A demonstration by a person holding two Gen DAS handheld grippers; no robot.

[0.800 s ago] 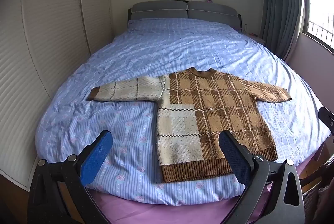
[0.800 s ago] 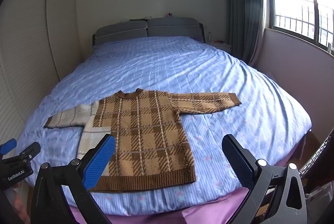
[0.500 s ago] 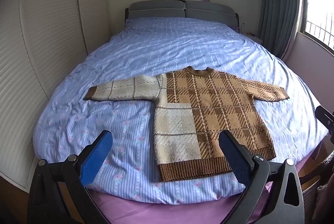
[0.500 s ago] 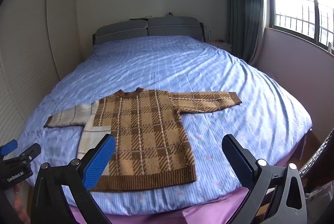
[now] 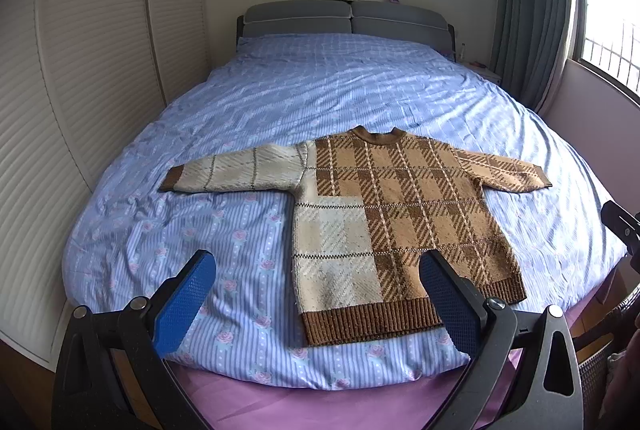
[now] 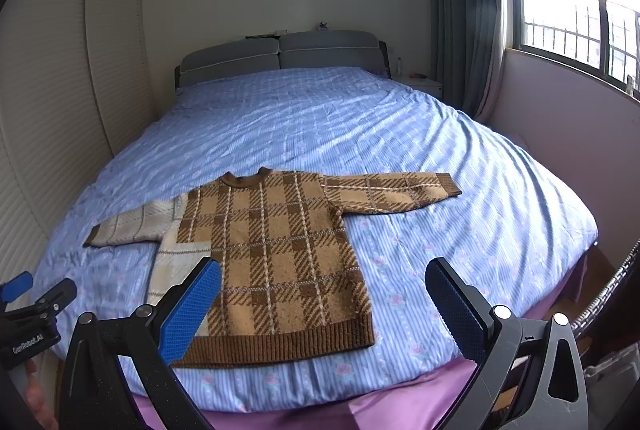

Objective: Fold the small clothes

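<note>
1. Sweater [image 5: 394, 226] [image 6: 276, 254]: brown and cream plaid, flat on the bed [image 5: 320, 97] [image 6: 360, 117] near its foot, sleeves out at 9 and 3 o'clock, collar at 12.
2. Left gripper [image 5: 316, 304]: fingers wide apart, holding nothing, short of the hem.
3. Right gripper [image 6: 322, 304]: fingers wide apart, holding nothing, short of the hem.

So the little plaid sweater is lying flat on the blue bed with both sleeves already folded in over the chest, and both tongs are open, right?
Not quite: the sweater has both sleeves spread straight out to the sides, not folded in, as the left wrist view shows. It does lie flat on the blue bed, and the left tongs and right tongs are open.
</note>
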